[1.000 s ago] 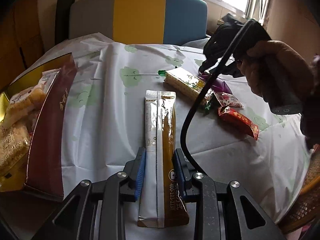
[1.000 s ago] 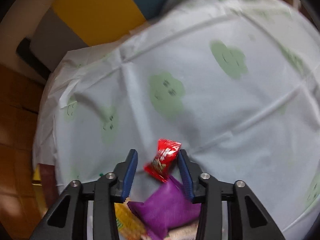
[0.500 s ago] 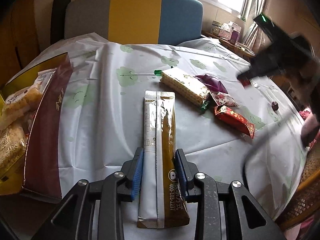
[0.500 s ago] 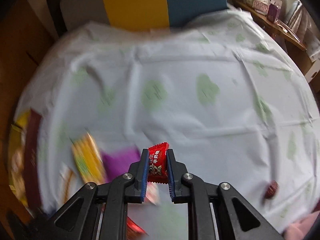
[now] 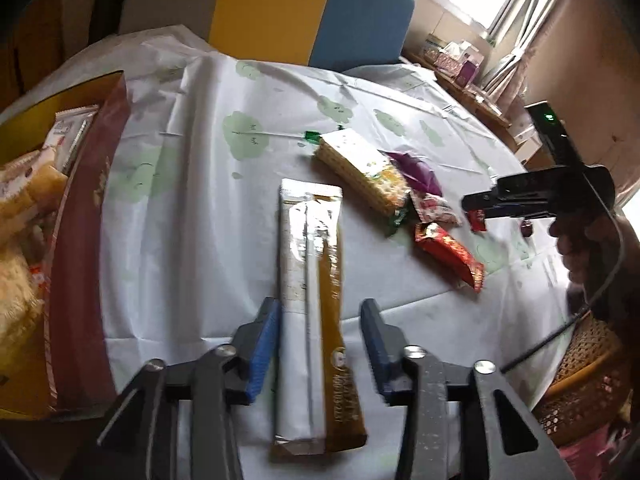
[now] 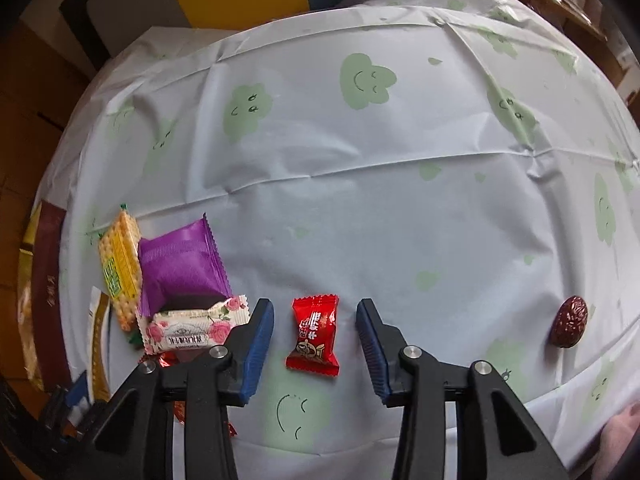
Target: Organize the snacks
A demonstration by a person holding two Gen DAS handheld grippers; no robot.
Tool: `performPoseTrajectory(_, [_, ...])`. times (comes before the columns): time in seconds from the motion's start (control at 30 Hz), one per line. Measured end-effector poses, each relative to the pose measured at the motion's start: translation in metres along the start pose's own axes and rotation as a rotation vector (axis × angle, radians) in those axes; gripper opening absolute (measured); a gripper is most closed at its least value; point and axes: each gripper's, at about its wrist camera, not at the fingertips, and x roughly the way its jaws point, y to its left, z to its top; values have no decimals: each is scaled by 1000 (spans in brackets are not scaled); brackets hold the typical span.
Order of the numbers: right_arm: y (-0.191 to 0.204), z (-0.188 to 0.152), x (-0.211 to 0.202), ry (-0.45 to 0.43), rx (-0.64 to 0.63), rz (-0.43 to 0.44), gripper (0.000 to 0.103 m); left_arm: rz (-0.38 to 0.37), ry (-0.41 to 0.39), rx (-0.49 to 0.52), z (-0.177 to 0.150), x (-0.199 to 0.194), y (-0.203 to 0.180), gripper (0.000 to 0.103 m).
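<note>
Both grippers have let go since half a second ago. Right gripper point(image 6: 315, 342) now stands open, the red candy point(image 6: 314, 336) lying on the counter point(image 6: 400, 200) between its fingers, apart from both and beside the snack pile. Left gripper point(image 5: 320, 346) is open too, the long sachet point(image 5: 314, 304) resting flat between its jaws. Each piece looks placed, so more sorting likely follows; a date point(image 6: 570, 321) lies well off to the right.
</note>
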Motion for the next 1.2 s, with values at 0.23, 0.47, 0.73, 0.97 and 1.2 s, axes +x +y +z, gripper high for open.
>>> performPoseTrajectory(0.23, [18,-7,4,12,-102,-119,21,97,12,122,8,10,-16,37])
performPoseTrajectory(0.47, [23,-16,10,18,-121,-125,21,175,-36,149,8,14,-21,21])
performPoseTrajectory(0.73, [26,-17,11,-7,-217,-190,21,101,-138,40,4,-37,-7,20])
performPoseTrajectory(0.97, [24,-17,12,-12,-214,-189,21,125,-266,-117,20,-106,44,21])
performPoseTrajectory(1.2, [20,-13,11,-16,-237,-203,21,327,-289,-310,30,-145,140,23])
